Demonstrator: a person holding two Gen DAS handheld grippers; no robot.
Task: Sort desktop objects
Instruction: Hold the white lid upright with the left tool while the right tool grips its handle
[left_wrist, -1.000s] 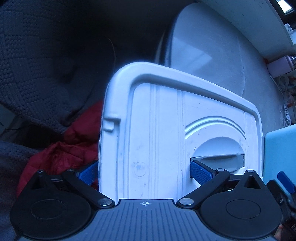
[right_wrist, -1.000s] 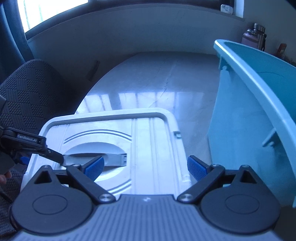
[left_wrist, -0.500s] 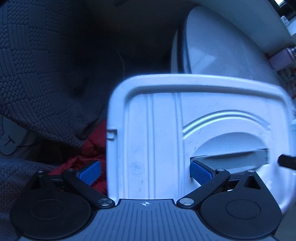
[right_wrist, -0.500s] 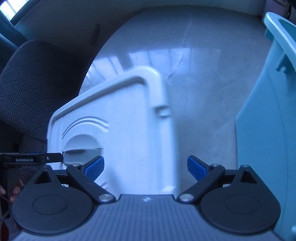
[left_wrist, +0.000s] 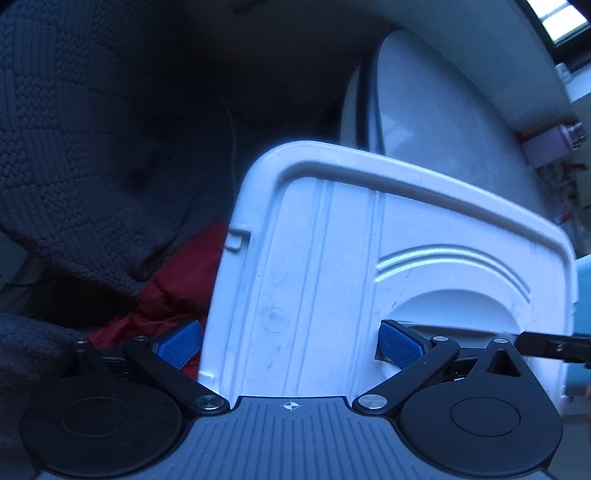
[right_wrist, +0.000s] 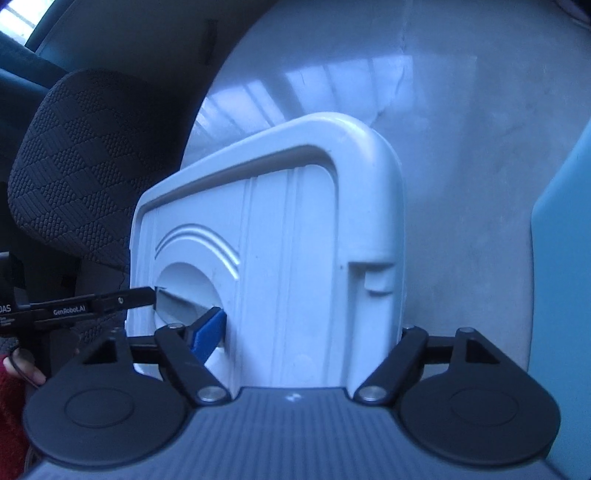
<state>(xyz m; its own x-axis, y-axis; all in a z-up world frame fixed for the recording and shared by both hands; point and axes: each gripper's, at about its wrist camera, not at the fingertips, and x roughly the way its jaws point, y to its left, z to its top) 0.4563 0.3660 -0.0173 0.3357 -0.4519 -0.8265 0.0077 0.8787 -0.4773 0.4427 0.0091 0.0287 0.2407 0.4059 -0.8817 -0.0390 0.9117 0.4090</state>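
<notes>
While our left tool (left_wrist: 290, 341) sits with one blue pad in the lid's handle hollow and the other at the lid's outer edge, we cannot tell if the pads press on it. Our right tool (right_wrist: 306, 332) has just been closing, and the white lid (right_wrist: 280, 236) stands between its jaws. Its left blue pad (right_wrist: 207, 332) is in the same handle hollow. Its other pad is hidden behind the lid's side edge, so we cannot tell if it grips.

The lid stands tilted up, over the near edge of the pale table (right_wrist: 461, 147). It fills the space in front of both tools and blocks our look at what is under it.

Just to the right of the lid is a light blue bin (right_wrist: 565, 258), close to the lid's edge. To the left is a dark chair (right_wrist: 85, 166) with a woven cover. Some red cloth (left_wrist: 177, 288) lies low beside the chair. Far back on the table, at the right in the left tool's view, stands a pink bottle (left_wrist: 550, 142).
</notes>
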